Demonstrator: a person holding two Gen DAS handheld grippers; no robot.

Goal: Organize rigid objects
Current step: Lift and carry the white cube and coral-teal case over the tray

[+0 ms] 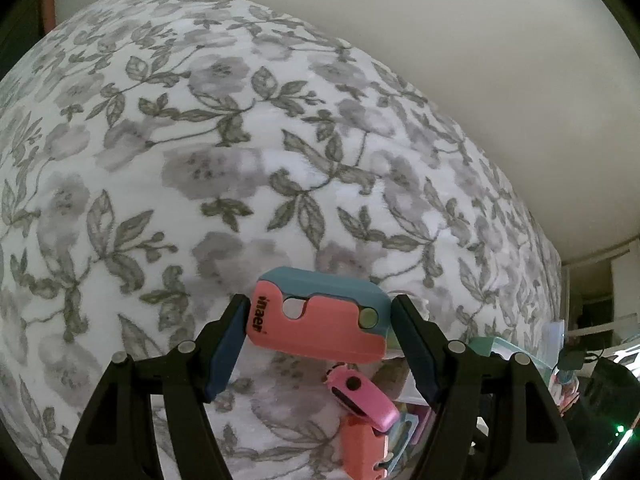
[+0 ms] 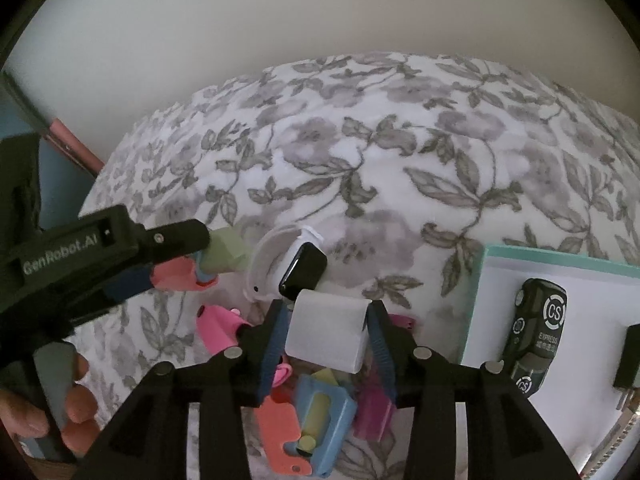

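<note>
left wrist view: left hand-held gripper (image 1: 318,326) clenched on coral-blue cutter (image 1: 320,314), lifted off floral bed (image 1: 200,140) for sorting. right hand-held gripper (image 2: 328,330) grasps white block (image 2: 326,332); tray (image 2: 480,280) at 3 o'clock.

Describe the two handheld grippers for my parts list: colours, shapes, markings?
Both are black plastic. The left gripper and right gripper each have angular fingers with dark blue pads and silver pivot pins. White "GenRobot.AI" lettering marks the left one's body.

Black gripper (image 1: 320,344), blue pads (image 1: 226,350), apparently silver screws (image 1: 186,347)
</note>
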